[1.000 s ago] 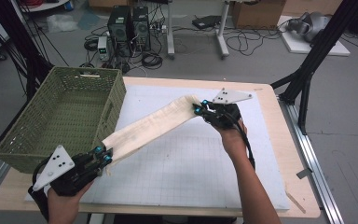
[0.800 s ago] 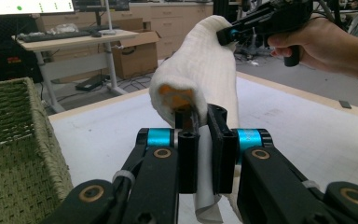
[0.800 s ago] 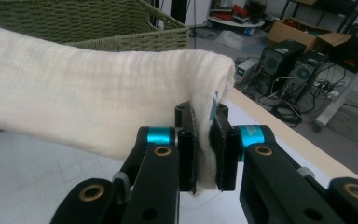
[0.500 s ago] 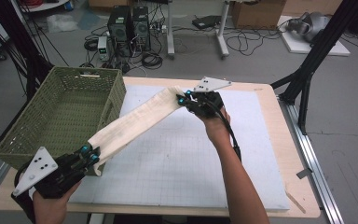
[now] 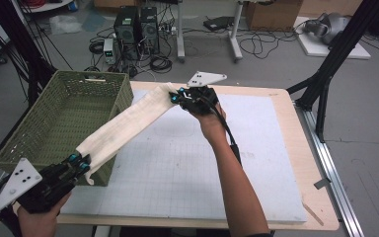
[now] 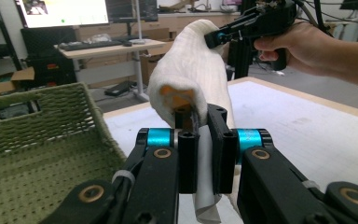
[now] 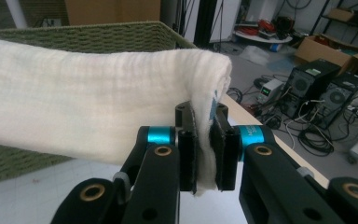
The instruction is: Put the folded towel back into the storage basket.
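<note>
above the basket rim, both tongs, left and right, pinching the cloth ends

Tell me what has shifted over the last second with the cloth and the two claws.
Both claws carried the stretched cloth leftward: the right claw went left toward the basket's far corner, the left claw left and nearer the table's front edge. The cloth now lies across the basket's right rim. Both claws stayed clamped on its ends; the basket stayed put.
</note>
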